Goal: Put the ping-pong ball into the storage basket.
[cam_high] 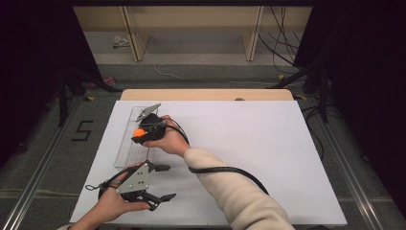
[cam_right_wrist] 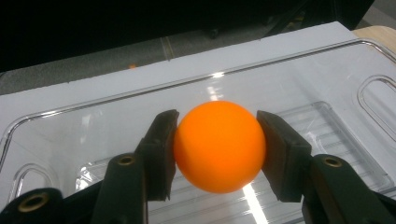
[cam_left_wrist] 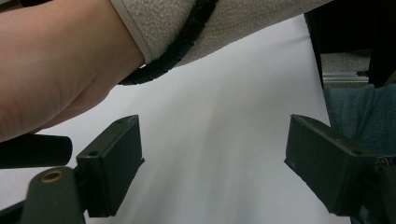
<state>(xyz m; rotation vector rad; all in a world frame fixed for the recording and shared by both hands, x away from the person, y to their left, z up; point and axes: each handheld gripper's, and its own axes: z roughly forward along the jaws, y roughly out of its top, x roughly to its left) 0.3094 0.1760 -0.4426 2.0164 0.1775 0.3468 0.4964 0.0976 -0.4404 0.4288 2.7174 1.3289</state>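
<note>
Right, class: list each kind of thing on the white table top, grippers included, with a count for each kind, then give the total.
Orange ball: 1
Clear plastic tray: 1
Hand-held grippers: 2, the left gripper and the right gripper
Total: 4

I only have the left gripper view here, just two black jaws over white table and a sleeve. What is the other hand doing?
Observer: The right gripper is clamped on an orange ball, one pad on each side.
Operator: Where is that ball?
Observer: Over a clear plastic tray at the left of the white table top; whether it touches the tray floor I cannot tell.
Operator: And my left gripper from above?
Observer: The left gripper sits near the table's front edge, below the tray, jaws open with nothing between them.
</note>
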